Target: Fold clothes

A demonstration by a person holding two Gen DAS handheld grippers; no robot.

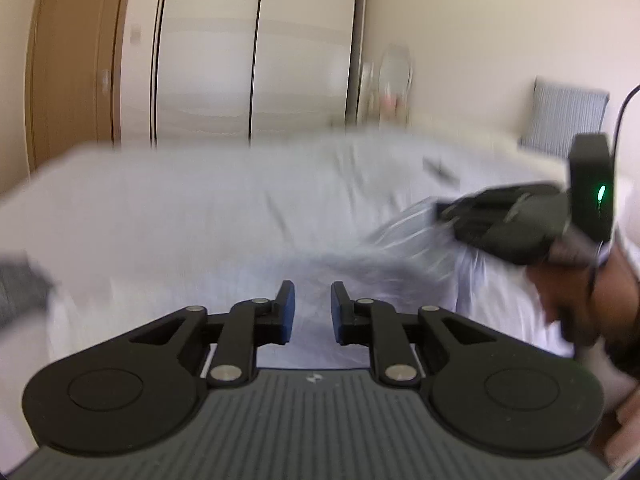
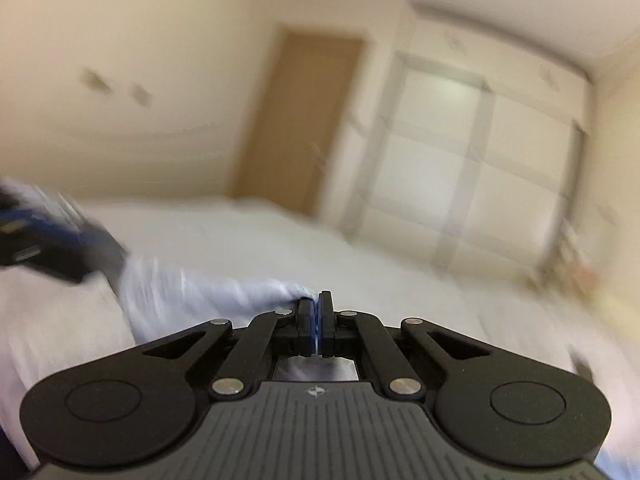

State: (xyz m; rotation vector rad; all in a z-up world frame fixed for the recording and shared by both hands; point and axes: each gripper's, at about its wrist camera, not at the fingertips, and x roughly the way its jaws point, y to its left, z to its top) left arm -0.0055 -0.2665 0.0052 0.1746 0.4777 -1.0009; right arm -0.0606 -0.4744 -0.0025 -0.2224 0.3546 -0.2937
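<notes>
White garment (image 2: 208,300) lifted off bed (image 1: 180,208), edge clamped in right gripper (image 2: 316,312). Left gripper (image 1: 312,312) parted, nothing between pads. Step judged: carrying fold across. Next move: second edge to be gripped by left, cloth laid flat.
</notes>
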